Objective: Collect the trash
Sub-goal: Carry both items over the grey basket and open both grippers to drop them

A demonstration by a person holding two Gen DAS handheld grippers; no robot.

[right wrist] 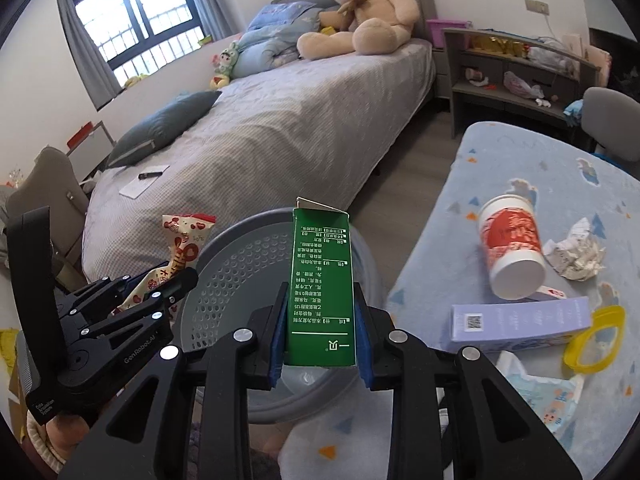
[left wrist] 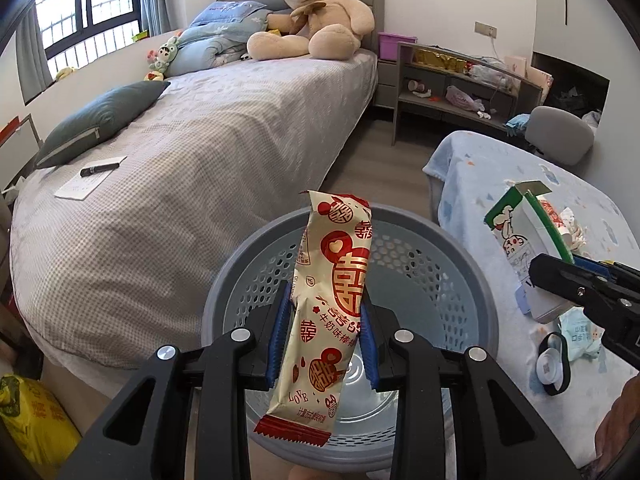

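My left gripper is shut on a cream and red snack wrapper, held upright over the grey perforated trash basket. My right gripper is shut on a green and white carton, held over the basket's rim. The carton also shows in the left wrist view, and the wrapper in the right wrist view. On the blue blanket table lie a red and white paper cup, crumpled paper, a purple box and a yellow ring.
A grey bed with a teddy bear, a pillow, a paper and a marker stands left of the basket. A grey shelf desk and chair stand at the back right. A yellow bag sits on the floor.
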